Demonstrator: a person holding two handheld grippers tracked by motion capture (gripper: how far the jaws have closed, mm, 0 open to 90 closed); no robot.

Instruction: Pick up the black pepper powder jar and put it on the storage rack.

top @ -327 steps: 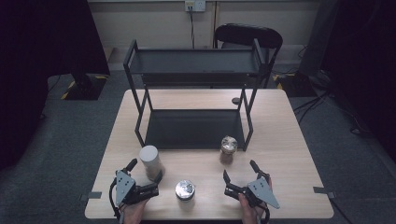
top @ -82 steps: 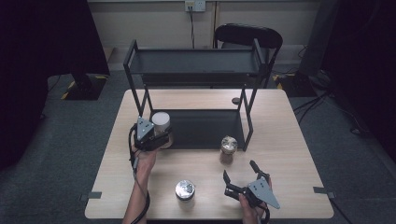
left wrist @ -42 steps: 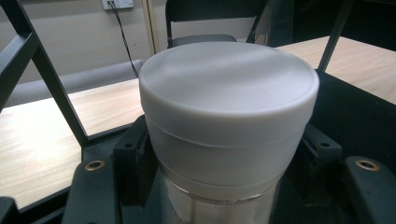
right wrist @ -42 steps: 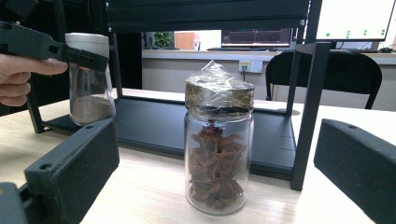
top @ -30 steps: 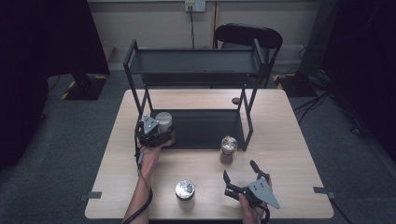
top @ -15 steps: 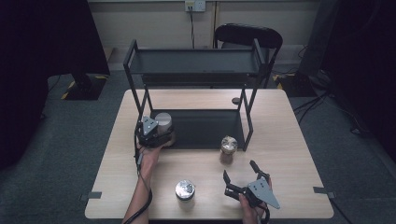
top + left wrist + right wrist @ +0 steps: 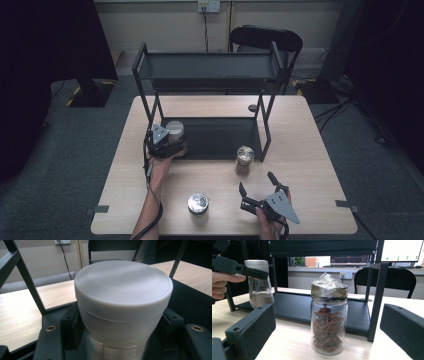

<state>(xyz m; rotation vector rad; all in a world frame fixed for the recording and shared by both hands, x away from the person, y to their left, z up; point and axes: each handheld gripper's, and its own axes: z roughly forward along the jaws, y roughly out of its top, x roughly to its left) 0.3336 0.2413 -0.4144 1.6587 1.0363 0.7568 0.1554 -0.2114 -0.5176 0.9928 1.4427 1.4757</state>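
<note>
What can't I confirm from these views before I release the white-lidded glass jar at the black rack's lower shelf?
- Base of the white-lidded glass jar: hidden by its own lid and the left gripper in the left gripper view, so shelf contact is unclear.
- Its contents: dim brown powder in the right gripper view, unidentifiable.
- Small dark round object on the table: too small in the high view.

Counted on the table: three jars. One white-lidded jar (image 7: 175,134) at left of centre in the high view, on the rack's lower shelf edge; one jar of star anise (image 7: 244,160) just right of centre; one metal-lidded jar (image 7: 198,203) at lower centre. One black two-tier rack (image 7: 210,80) at upper centre. One small dark disc (image 7: 252,107) on the tabletop under the rack. One chair (image 7: 265,37) at top. Two hand-held grippers: left gripper (image 7: 161,142), right gripper (image 7: 257,187).
</note>
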